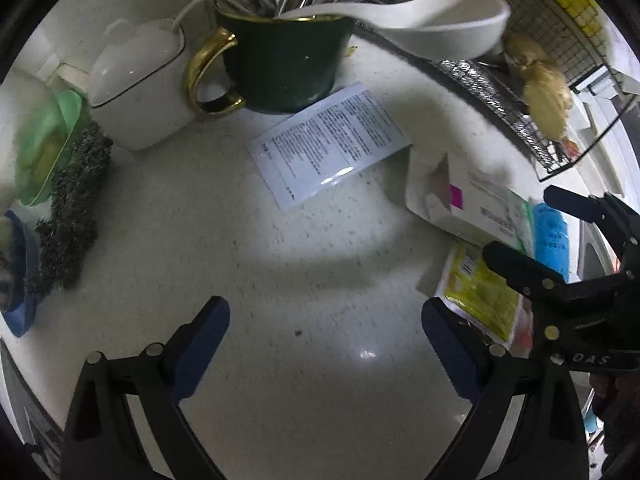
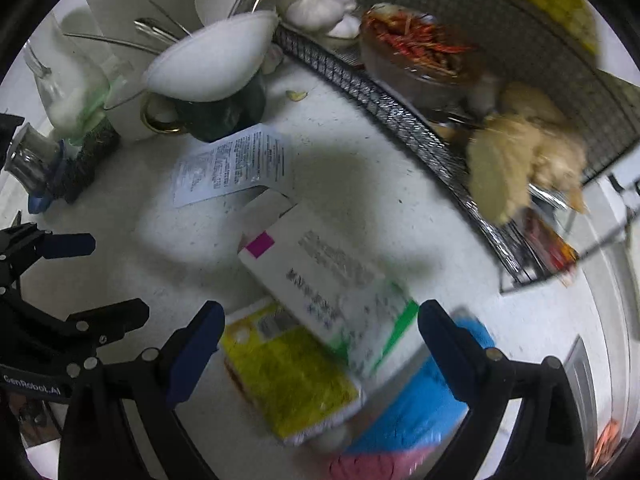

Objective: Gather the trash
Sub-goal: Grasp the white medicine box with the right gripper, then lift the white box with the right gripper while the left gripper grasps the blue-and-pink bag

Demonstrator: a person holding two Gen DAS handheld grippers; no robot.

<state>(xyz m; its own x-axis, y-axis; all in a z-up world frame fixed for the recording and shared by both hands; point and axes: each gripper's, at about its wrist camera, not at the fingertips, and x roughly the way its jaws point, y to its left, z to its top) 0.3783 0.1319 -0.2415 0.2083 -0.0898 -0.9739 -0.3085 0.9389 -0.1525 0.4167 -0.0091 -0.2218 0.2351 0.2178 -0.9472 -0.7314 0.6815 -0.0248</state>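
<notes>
With both the left gripper (image 1: 325, 350) and right gripper (image 2: 320, 354) spread wide and empty, the white carton (image 2: 320, 276), lying just beside the green mug (image 2: 224, 114), looks light yet crushable, so it is best pinched across its narrow sides.

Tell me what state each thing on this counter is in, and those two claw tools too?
Left gripper: open, empty.
Right gripper: open, over the box.
Leaflet: flat, one corner at the mug's base.
Box: flap open, lying on the yellow packet.
Mug: upright, full of cutlery.
Ladle: resting on the mug's rim.
</notes>
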